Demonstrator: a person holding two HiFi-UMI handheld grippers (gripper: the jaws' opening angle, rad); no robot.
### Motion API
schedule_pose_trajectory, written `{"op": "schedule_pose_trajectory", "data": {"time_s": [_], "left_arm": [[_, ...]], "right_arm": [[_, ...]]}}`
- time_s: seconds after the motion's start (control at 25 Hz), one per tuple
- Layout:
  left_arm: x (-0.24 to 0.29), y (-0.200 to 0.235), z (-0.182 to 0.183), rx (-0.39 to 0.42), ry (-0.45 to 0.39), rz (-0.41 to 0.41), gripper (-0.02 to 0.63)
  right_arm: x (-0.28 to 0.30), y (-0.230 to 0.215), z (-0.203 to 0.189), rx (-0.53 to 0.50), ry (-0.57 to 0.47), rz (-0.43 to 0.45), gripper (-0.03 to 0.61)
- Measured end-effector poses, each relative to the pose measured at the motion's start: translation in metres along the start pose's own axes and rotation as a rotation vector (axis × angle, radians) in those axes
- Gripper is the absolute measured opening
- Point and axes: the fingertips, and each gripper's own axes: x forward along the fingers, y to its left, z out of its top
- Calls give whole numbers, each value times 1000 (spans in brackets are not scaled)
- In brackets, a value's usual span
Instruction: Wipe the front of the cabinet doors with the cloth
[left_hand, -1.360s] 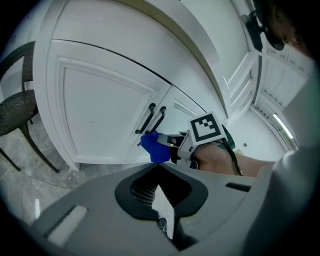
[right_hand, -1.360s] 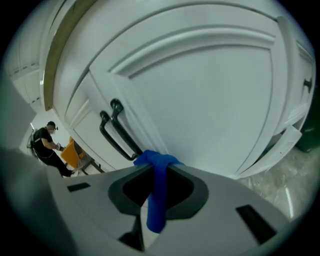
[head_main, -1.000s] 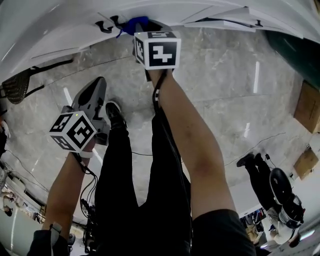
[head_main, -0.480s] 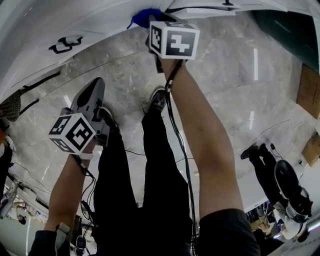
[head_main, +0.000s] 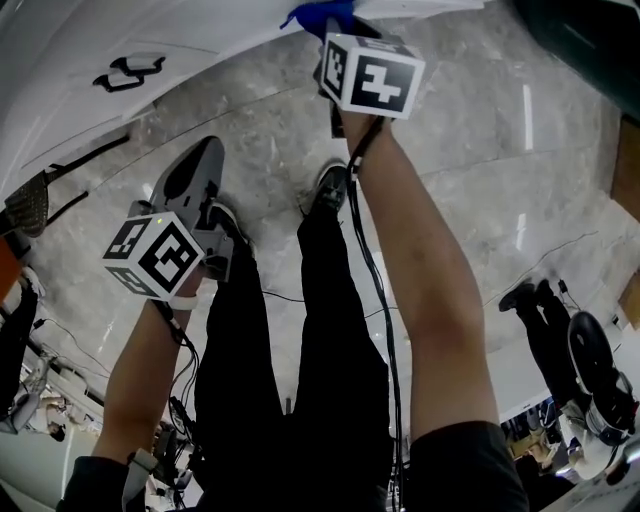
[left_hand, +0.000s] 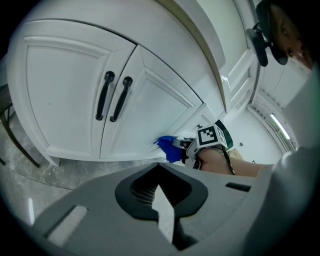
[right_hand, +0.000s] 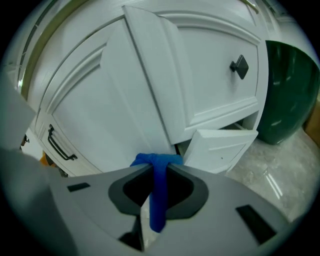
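The right gripper (right_hand: 158, 175) has its jaws clamped together on a fold of the blue cloth (right_hand: 159, 200). The cloth's bunched end pokes out ahead and appears to meet the low edge of a white panelled cabinet door (right_hand: 135, 95), just left of a small lower door (right_hand: 220, 147) that stands ajar. The left gripper (left_hand: 160, 200) hangs nearer and to the left over the marble floor (head_main: 480, 150), jaws closed together with nothing between them, facing the pair of doors with black bar handles (left_hand: 114, 97). To wipe well, I judge the cloth needs pressing flatter onto the panel, with overlapping strokes along the recessed moulding that steer clear of the ajar door's edge so the cloth doesn't snag.
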Motion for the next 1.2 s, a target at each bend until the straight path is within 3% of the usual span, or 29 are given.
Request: {"op": "schedule_pose_trajectory", "data": {"time_s": [0.32, 0.52, 0.68, 0.92, 1.2], "left_arm": [[-47, 51, -2, -11, 6, 32, -2], [-70, 82, -4, -18, 14, 54, -2], [-75, 96, -8, -41, 8, 79, -2], [-66, 98, -16, -34, 10, 100, 0], [-18, 54, -24, -9, 37, 78, -2]], "right_arm": [[29, 132, -29, -2, 25, 206, 57], [58, 201, -52, 16, 89, 273, 57], [74, 230, -75, -58, 144, 304, 57], [92, 202, -61, -25, 117, 303, 57], [71, 83, -32, 72, 110, 149, 57]]}}
